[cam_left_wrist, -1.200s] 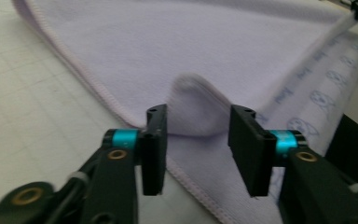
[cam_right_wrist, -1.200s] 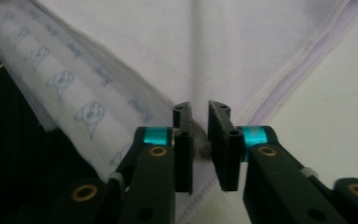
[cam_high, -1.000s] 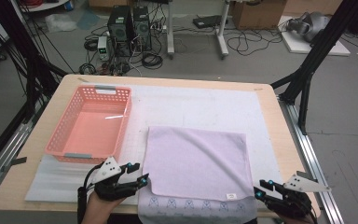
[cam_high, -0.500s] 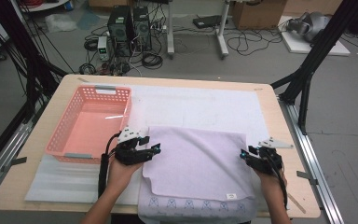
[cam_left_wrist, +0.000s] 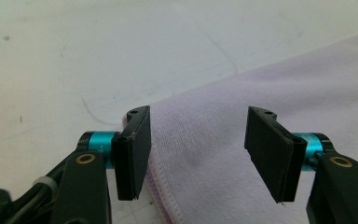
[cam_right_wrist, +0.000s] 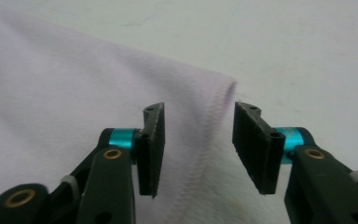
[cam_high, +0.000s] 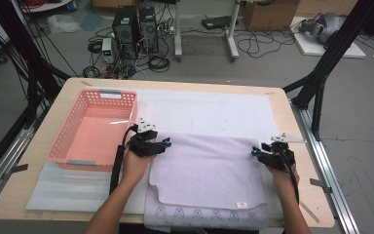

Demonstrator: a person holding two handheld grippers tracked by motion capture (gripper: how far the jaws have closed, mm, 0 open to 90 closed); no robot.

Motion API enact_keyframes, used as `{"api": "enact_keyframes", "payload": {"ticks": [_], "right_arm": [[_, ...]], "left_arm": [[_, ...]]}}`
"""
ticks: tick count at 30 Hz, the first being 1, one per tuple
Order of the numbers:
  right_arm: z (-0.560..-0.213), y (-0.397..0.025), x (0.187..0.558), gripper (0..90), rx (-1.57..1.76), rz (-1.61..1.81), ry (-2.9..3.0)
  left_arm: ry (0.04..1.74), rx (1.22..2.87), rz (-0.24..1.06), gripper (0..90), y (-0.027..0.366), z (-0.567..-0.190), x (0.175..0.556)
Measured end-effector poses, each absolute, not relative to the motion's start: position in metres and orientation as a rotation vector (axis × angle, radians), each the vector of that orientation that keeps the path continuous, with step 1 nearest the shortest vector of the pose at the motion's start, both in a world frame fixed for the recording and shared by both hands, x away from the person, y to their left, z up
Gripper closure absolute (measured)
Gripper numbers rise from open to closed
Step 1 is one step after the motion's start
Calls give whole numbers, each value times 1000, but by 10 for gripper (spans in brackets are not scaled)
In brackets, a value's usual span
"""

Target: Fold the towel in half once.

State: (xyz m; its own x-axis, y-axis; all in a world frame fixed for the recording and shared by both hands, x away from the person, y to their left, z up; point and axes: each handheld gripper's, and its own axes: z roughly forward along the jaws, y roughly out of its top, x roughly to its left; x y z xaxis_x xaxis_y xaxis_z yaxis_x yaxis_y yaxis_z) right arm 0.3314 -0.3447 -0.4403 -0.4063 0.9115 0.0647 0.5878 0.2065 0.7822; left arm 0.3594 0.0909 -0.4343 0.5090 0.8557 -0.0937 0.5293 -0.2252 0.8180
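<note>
Towel (cam_high: 209,170), pale lilac, lies folded over on the near half of the table, its fold line running across between the two grippers and its lower layer with a printed border showing at the near edge. A small white label (cam_high: 242,204) sits near the upper layer's near right corner.

Left side: pink basket (cam_high: 93,127), open-topped and with nothing in it, stands just beside the towel's far left corner, probably where the folded towel is meant to end up. Left gripper (cam_high: 159,144) sits at that corner with jaws spread wide; in the left gripper view (cam_left_wrist: 196,154) the jaws straddle the hemmed edge, one off the cloth, one over it, gripping nothing. My reading: either just released after laying the fold, or lining up to pinch the corner.

Right side: right gripper (cam_high: 256,152) mirrors it at the far right corner. In the right gripper view (cam_right_wrist: 198,149) the jaws stand apart either side of the stitched hem, cloth between them but not clamped. The matched placement at both ends of the fold suggests a two-handed fold, corners kept level.

Surface: light wooden table (cam_high: 44,146) covered by a white sheet (cam_high: 209,109), faintly scuffed and marked in the close views.

Room: grey floor beyond, computer towers (cam_high: 135,27) with tangled cables, black frame struts at both sides, cardboard box (cam_high: 268,12) at the back.
</note>
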Motion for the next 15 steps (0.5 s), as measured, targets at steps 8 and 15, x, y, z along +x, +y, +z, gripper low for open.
{"api": "enact_keyframes", "payload": {"ticks": [8, 15], "right_arm": [[-448, -335, 331, 465, 1400, 995, 2145], [-446, -333, 325, 560, 1398, 981, 2163]], "left_arm": [[1186, 2035, 525, 402, 91, -445, 357], [1176, 2015, 485, 500, 92, -446, 353]]}}
